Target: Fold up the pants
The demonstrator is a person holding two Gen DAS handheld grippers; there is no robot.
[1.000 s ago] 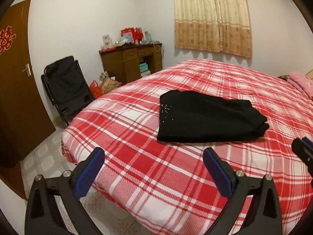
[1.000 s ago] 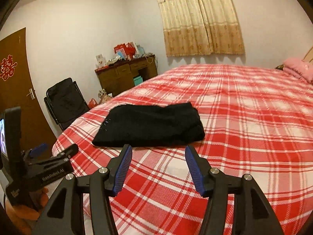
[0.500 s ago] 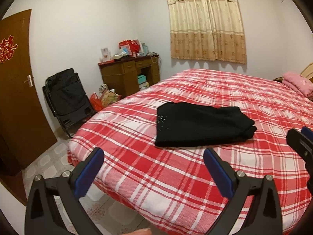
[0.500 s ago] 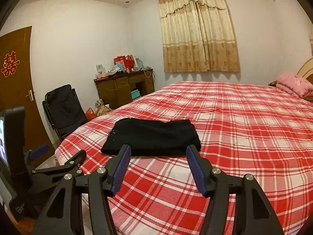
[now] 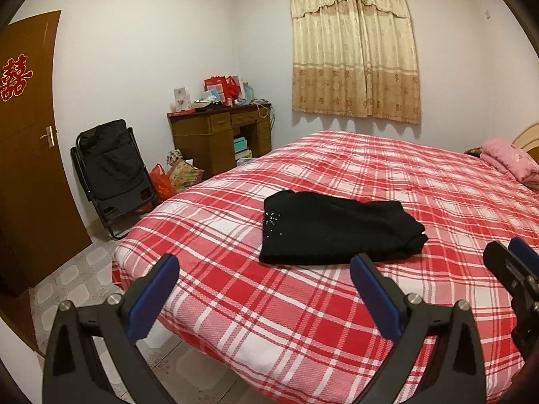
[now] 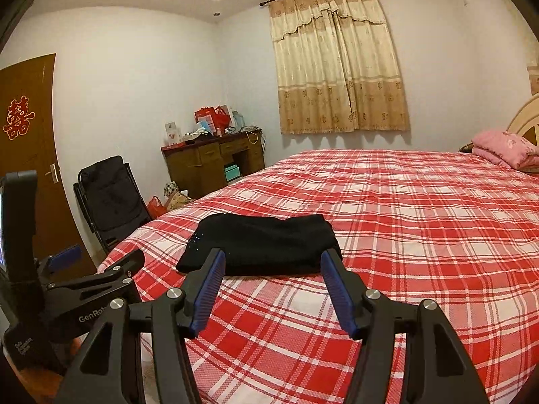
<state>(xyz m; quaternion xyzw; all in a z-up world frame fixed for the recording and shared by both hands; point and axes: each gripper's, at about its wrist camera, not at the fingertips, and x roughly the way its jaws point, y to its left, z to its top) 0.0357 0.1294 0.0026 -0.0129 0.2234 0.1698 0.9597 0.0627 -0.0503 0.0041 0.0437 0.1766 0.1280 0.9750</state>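
Both of our grippers have drawn back and tipped upward since a second ago, so more of the wall and ceiling shows and the black pants (image 5: 337,232) sit lower and smaller in each view. We see the pants lying folded into a compact rectangle on the red-and-white plaid bedspread (image 5: 387,175), near the bed's foot corner, with a small cluster of sparkly studs on the end toward the door. Our left gripper (image 5: 264,281) hangs short of the bed's edge with its blue-padded fingers spread wide apart and nothing between them; the pants lie beyond its tips, untouched. Our right gripper (image 6: 271,277) also stands with its jaws apart and empty (the pants show in the gap between the pads, but they lie farther off on the bed and are not in contact). From the right wrist view, the left gripper's body appears at the lower left. Behind the bed we see a wooden desk (image 6: 215,161) cluttered with red boxes, a black folding chair (image 6: 107,198) against the wall, a brown door (image 5: 23,155) with a red paper cutout, a beige curtain (image 6: 337,67), and a pink blanket (image 6: 502,146) by the headboard.
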